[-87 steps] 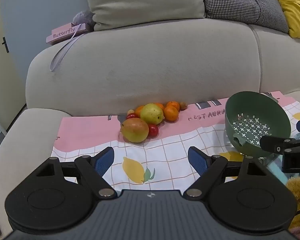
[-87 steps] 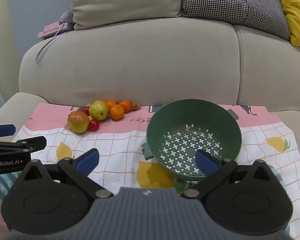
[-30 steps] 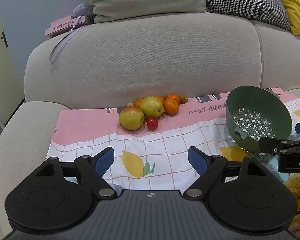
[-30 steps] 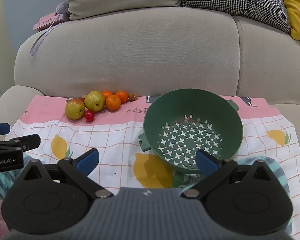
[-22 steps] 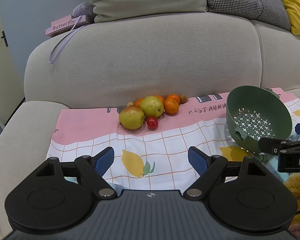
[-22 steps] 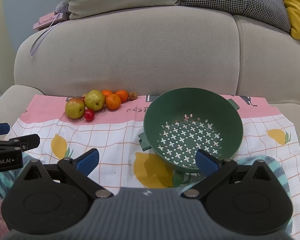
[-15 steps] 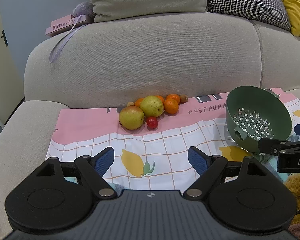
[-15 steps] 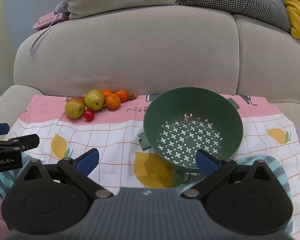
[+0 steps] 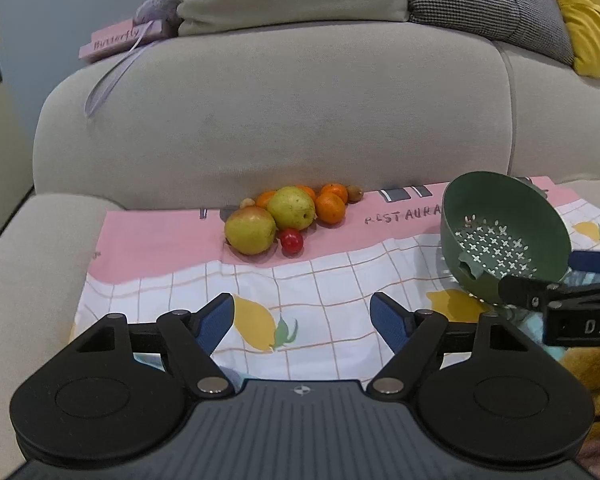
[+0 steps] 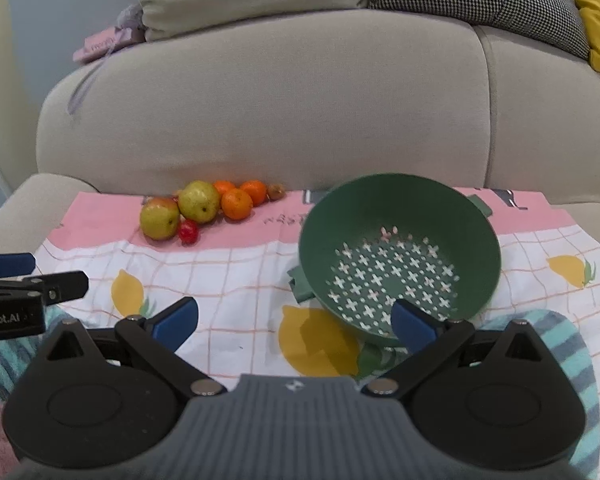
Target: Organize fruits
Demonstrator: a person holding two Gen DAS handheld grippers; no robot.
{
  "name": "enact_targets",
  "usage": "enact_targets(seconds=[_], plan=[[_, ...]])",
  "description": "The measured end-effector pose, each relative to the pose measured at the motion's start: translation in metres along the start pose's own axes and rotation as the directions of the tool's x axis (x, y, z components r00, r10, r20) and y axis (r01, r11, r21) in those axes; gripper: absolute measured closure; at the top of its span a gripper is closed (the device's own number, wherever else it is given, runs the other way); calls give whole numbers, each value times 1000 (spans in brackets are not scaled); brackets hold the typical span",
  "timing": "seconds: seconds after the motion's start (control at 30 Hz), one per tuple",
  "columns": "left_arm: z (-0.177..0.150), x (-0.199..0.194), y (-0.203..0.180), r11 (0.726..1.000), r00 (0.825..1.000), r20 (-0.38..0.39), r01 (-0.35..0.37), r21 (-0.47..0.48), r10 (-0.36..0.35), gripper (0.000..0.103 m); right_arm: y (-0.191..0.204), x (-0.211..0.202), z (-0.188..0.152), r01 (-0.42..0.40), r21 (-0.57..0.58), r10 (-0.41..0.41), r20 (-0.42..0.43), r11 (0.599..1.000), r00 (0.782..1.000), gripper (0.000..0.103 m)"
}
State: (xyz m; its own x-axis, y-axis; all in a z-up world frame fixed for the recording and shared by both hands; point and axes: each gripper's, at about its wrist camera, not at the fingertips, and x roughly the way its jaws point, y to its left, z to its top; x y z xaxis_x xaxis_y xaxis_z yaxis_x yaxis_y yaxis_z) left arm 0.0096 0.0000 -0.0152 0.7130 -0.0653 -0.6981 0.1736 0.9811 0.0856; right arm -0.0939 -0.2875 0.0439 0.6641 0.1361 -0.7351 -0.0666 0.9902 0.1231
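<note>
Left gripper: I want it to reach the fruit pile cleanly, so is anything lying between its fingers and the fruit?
Nothing visible: only flat tablecloth lies between the left gripper, whose fingers are closing on nothing, and the fruit pile.

Fruit pile (image 9: 288, 216) before me, two yellow-green pears, oranges, a red cherry tomato, against the sofa back on the pink cloth edge, green colander (image 10: 400, 256) empty, tilted, well right of it

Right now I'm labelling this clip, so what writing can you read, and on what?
"Butterfly": pink box on the sofa arm.
"RESTAURA", cut off by the green strainer: pink band of the cloth.
"DAS", cut off: right gripper.
"Robot.AI", start cut off: left gripper.
Box lettering in the right view: blurred.
</note>
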Motion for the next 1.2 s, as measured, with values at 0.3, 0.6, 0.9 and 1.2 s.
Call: enact_targets(seconds=[0.3, 0.6, 0.9, 1.2], plan=[[10, 10, 19, 999, 999, 16, 36, -19, -35, 26, 13, 7, 4, -56, -68, 59, 42, 996, 997, 8], [23, 31, 37, 1000, 999, 39, 10, -2, -10, 41, 36, 36, 21, -126, -148, 133, 37, 981, 990, 28], [42, 66, 60, 999, 999, 36, 23, -33, -22, 38, 64, 77, 45, -164, -253, 192, 90, 953, 977, 35], [59, 115, 75, 995, 996, -24, 82, -51, -83, 26, 89, 146, 71, -216, -309, 233, 18, 926, 972, 29]])
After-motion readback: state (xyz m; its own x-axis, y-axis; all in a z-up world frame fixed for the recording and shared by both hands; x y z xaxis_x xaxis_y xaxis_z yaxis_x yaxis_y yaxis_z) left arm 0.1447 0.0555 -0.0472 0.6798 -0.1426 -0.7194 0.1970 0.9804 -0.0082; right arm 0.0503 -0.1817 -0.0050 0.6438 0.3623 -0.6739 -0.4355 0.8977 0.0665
